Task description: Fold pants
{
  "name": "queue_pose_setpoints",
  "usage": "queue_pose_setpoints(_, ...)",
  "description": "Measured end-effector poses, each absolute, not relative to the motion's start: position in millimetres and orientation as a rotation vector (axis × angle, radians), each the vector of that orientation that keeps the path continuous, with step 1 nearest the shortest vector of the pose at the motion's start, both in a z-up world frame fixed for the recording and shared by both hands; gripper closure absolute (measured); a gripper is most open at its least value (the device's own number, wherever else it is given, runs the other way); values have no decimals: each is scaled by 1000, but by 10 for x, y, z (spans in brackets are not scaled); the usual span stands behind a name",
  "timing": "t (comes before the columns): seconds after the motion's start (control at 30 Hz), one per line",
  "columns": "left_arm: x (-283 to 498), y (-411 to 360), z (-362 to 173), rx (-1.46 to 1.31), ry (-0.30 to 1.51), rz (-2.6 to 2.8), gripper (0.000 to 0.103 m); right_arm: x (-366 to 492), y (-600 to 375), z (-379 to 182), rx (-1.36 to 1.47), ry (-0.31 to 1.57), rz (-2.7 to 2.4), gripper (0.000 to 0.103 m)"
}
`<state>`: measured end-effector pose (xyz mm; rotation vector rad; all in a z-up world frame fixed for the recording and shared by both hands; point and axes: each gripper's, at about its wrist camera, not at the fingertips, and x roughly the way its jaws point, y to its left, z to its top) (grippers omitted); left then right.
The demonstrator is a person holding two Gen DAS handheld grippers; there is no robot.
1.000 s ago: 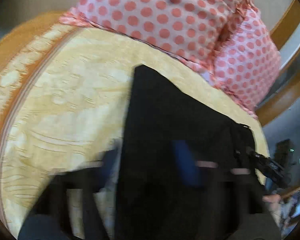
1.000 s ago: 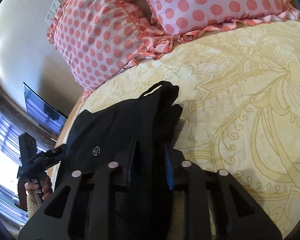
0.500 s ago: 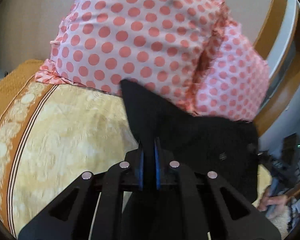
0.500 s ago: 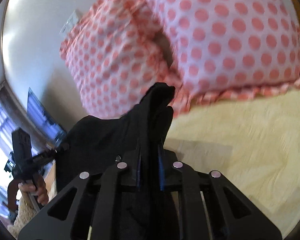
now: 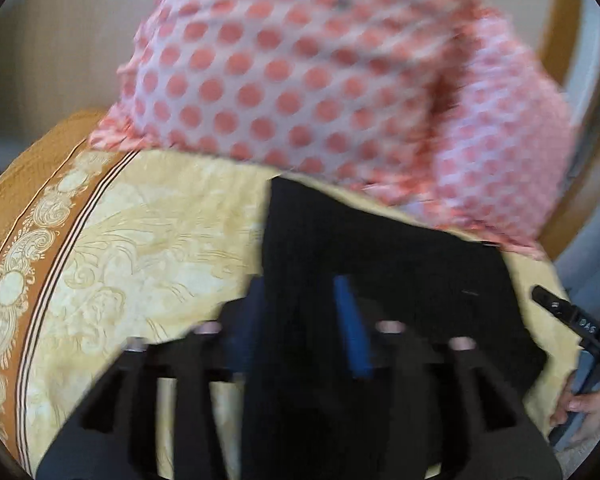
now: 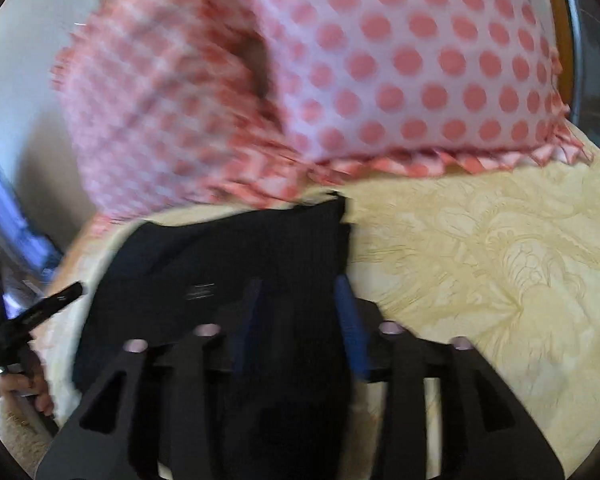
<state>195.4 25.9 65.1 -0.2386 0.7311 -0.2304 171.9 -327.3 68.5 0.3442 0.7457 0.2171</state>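
The black pants (image 5: pixel 384 264) lie flat on the yellow patterned bedspread (image 5: pixel 160 248), just in front of the pillows. My left gripper (image 5: pixel 300 312) is open, its blue-padded fingers spread over the pants' left edge. In the right wrist view the pants (image 6: pixel 236 248) lie folded, and my right gripper (image 6: pixel 300 312) is open over their right edge. Each view shows the other gripper at the frame's side. Both views are blurred by motion.
Two pink pillows with red dots (image 5: pixel 320 80) stand against the wall behind the pants, also in the right wrist view (image 6: pixel 360 64). An orange border (image 5: pixel 32 248) runs along the bedspread's left side. A wooden headboard (image 5: pixel 560 20) is at the right.
Half a second ago both grippers were shut on the pants and held them up in front of the pillows. Now the pants lie on the bedspread and both grippers have opened.
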Motion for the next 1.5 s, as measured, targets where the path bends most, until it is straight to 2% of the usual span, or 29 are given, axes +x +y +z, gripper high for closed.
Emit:
queue_pose_setpoints(0.03,1861,226,679,-244,722,-264,42,1611,-3224,710,348,738,261,26)
queue_pose_setpoints(0.1,1649,104,690,-243,722,-365,39,1454,-3068,687,336,766,341,26)
queue_pose_setpoints(0.17,1567,13,582,-249,771,-432,32,1404,-2976,573,341,817,375,26)
queue_pose_setpoints(0.27,1697,-43,243,-306,915,-442,34,1484,-2908,304,359,914,359,26)
queue_pose_setpoints(0.43,1674,42,211,-363,885,-403,31,1435,-2952,414,410,882,317,26)
queue_pose_setpoints(0.47,1627,40,239,-349,873,-387,28,1352,-2930,470,394,859,295,26)
queue_pose_setpoints(0.5,1530,34,292,-307,846,-363,25,1298,-2906,495,380,842,281,21)
queue_pose_setpoints(0.53,1437,23,337,-268,822,-339,19,1196,-2861,531,356,815,259,14)
queue_pose_setpoints(0.57,1315,16,371,-224,800,-307,14,1111,-2841,552,335,798,241,10)
queue_pose_setpoints(0.6,1192,6,406,-169,774,-266,12,990,-2753,560,282,771,197,4)
queue_pose_setpoints(0.67,1015,-7,428,-96,740,-218,6,795,-2650,533,194,751,122,1)
queue_pose_setpoints(0.77,760,13,344,-44,739,-175,5,557,-2412,417,77,732,65,1)
queue_pose_setpoints(1.13,425,-69,80,26,784,-105,2,300,-2169,130,7,745,14,1)
queue_pose_setpoints(1.5,298,-75,13,68,685,-110,2,149,-2161,21,40,664,-3,1)
